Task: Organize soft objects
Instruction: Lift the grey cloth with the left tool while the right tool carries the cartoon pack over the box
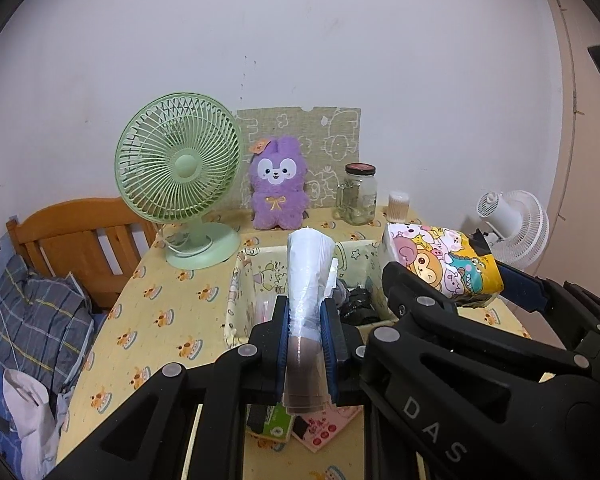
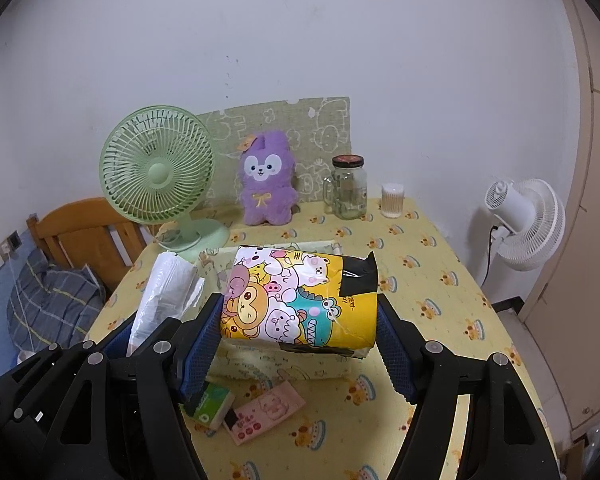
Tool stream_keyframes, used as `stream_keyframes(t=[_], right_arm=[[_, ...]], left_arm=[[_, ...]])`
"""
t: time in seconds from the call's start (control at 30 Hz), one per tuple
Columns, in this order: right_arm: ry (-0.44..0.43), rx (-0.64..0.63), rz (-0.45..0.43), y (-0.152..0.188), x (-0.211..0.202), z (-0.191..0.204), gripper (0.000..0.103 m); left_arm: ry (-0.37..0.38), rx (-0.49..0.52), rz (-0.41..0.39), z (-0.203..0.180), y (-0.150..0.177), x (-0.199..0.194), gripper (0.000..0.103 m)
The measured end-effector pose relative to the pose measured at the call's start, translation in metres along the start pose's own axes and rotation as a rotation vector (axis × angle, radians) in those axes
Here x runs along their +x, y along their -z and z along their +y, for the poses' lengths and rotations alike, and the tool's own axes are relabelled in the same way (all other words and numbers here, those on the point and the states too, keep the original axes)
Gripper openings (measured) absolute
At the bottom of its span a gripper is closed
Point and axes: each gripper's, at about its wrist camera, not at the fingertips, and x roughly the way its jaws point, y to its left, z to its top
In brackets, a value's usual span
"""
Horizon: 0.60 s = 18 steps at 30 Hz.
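My left gripper [image 1: 306,344] is shut on a roll of white plastic bags [image 1: 308,280] and holds it upright above the fabric storage basket [image 1: 236,300]. The roll also shows in the right wrist view [image 2: 164,296]. My right gripper [image 2: 300,328] is shut on a cartoon-printed tissue pack [image 2: 300,300] and holds it over the basket [image 2: 260,368]. The pack shows in the left wrist view [image 1: 440,264] at the right. A purple plush bunny [image 1: 278,184] sits against the wall at the back.
A green desk fan [image 1: 176,172] stands back left. A glass jar [image 1: 358,196] and a cotton swab box [image 1: 398,206] stand back right. A green tissue packet [image 2: 210,402] and a pink packet [image 2: 268,412] lie before the basket. A white fan [image 2: 524,224] stands right of the table.
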Motion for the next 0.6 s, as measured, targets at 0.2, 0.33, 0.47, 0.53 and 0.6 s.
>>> stream_keyframes(t=[0.2, 0.33, 0.47, 0.53, 0.6], right_arm=[[-0.001, -0.001, 0.004, -0.009, 0.015, 0.000, 0.075], [0.003, -0.010, 0.003, -0.015, 0.028, 0.001, 0.075], [0.007, -0.008, 0.000, -0.021, 0.039, 0.000, 0.075], [0.007, -0.008, 0.000, -0.025, 0.046, 0.000, 0.075], [0.008, -0.012, 0.001, -0.027, 0.052, 0.000, 0.075]], left_arm=[[0.001, 0.000, 0.001, 0.002, -0.005, 0.010, 0.014], [0.006, -0.009, -0.002, 0.005, -0.011, 0.023, 0.014], [0.005, -0.005, -0.004, 0.006, -0.016, 0.036, 0.014], [0.005, -0.004, -0.003, 0.006, -0.019, 0.043, 0.014], [0.006, -0.003, -0.002, 0.007, -0.020, 0.048, 0.014]])
